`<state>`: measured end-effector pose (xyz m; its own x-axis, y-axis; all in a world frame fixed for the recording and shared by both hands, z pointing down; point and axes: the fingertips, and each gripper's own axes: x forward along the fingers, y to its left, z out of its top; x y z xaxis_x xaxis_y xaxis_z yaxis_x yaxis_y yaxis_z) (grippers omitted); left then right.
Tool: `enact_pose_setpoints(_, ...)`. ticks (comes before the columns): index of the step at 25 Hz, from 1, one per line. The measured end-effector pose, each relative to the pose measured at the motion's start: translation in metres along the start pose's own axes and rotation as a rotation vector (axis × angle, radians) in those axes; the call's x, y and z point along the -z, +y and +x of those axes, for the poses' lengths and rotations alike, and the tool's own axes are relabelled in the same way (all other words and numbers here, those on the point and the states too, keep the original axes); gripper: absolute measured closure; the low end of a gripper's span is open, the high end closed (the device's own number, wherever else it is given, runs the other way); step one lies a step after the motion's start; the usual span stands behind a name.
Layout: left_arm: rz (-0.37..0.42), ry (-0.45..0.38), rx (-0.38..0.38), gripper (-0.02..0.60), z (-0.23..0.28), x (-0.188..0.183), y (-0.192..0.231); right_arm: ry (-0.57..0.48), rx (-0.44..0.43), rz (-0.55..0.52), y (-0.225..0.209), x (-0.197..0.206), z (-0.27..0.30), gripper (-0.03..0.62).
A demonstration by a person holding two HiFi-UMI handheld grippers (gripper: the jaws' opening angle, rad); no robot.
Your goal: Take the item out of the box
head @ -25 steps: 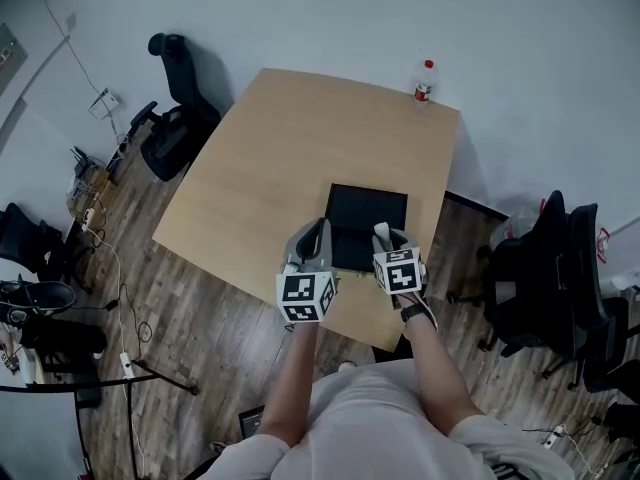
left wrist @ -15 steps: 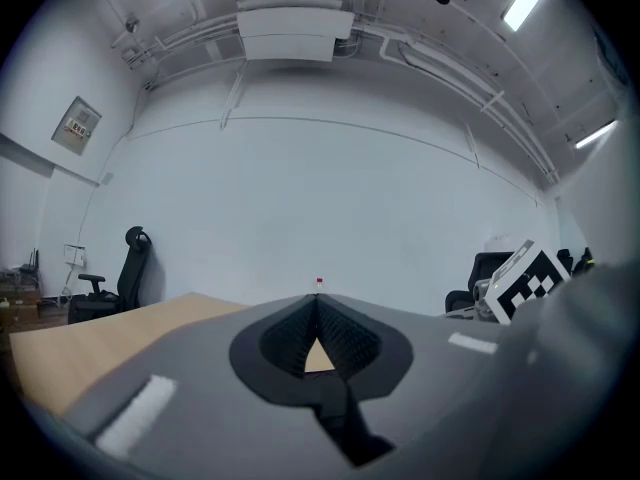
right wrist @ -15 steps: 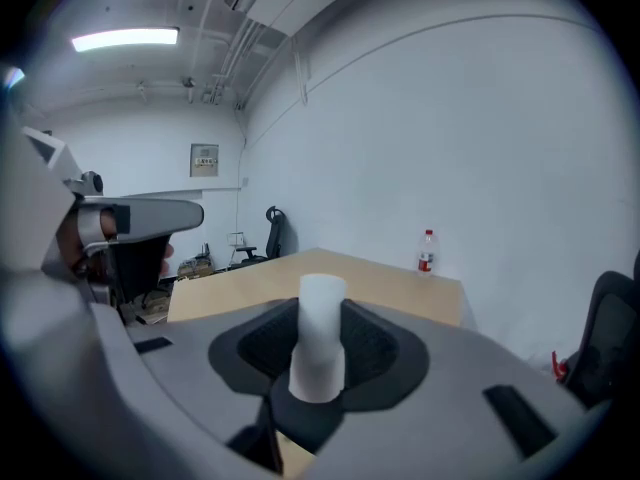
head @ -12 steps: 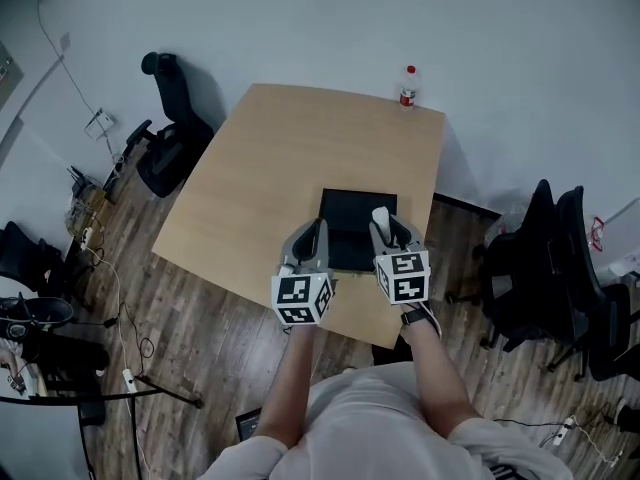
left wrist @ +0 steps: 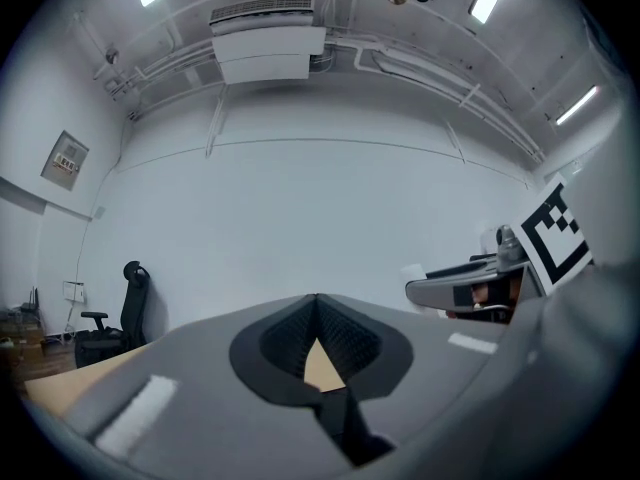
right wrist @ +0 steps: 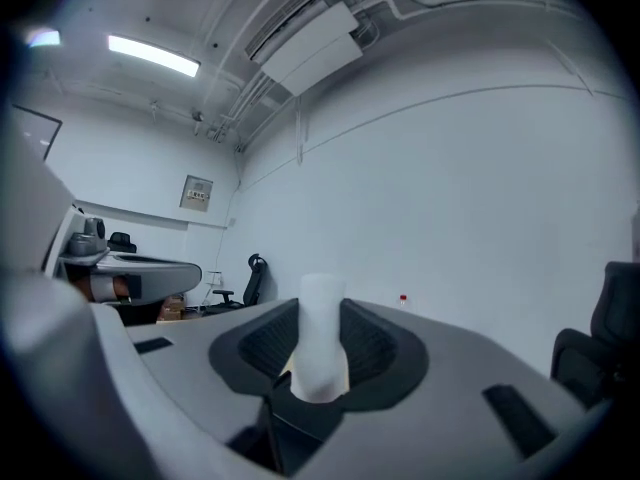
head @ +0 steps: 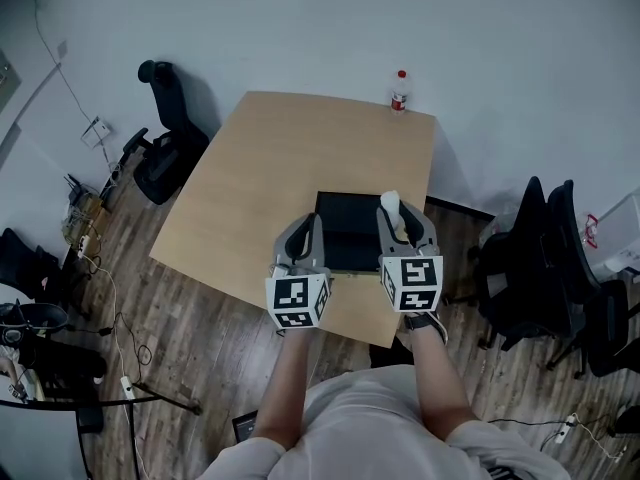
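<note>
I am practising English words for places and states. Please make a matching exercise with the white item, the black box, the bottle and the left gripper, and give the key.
Things:
1. white item
2. black box
3. bottle
4. left gripper

Place or state:
a. at the far edge of the table
b. jaws together, holding nothing
c. clamped in the right gripper
d. on the table, near its front edge

Pairs: 1-c, 2-d, 3-a, 4-b

Grey left claw (head: 310, 224), grey right claw (head: 404, 220), black-and-white marker cubes (head: 295, 303), white shirt (head: 370, 430)
</note>
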<state>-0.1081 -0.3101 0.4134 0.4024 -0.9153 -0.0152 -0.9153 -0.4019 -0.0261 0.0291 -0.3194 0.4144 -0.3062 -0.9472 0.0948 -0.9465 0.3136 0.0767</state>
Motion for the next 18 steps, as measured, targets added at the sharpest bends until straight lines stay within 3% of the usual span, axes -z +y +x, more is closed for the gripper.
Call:
enact_pose_setpoints(5, 0.000, 0.005, 0.004, 0.572, -0.004, 0.002, 0.000, -0.043, 0.018, 0.009, -0.001, -0.012, -0.008, 0.459)
enact_pose_setpoints(14, -0.026, 0.013, 0.000, 0.572, -0.009, 0.010, -0.002, -0.029, -0.006, 0.004, 0.005, -0.006, -0.011, 0.459)
enact_pose_setpoints(18, -0.048, 0.035, 0.010, 0.572, -0.004, 0.022, -0.003, -0.026, 0.016, -0.072, 0.002, -0.004, -0.009, 0.459)
